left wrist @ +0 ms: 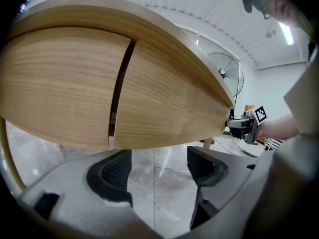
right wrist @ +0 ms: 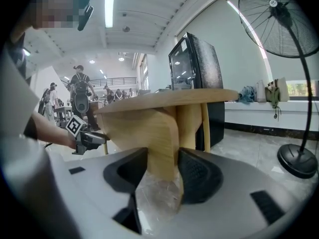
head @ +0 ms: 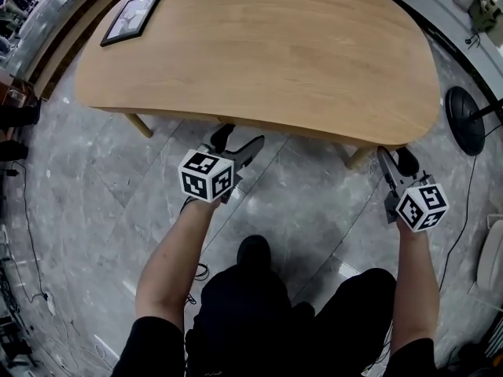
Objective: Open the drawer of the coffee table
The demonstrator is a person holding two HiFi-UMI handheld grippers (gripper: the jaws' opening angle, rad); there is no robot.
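Curved light-wood drawer front (left wrist: 169,103) under oval light-wood tabletop (head: 267,45), looks shut. Right claw (right wrist: 162,168) clenched on its 3 o'clock end; left claw (left wrist: 158,167) released, below lower edge. Grip edge with left, pull both evenly toward 6 o'clock.

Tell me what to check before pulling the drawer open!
1. Right gripper grips the drawer front: ok, the wood sits tight between its jaws.
2. Left gripper grips something: not ok, its jaws are wide apart and empty, below the front.
3. Front not pulled out yet: ok, nothing pokes out from under the table.
4. Picture frame safe: ok, it lies flat at the table's far corner.
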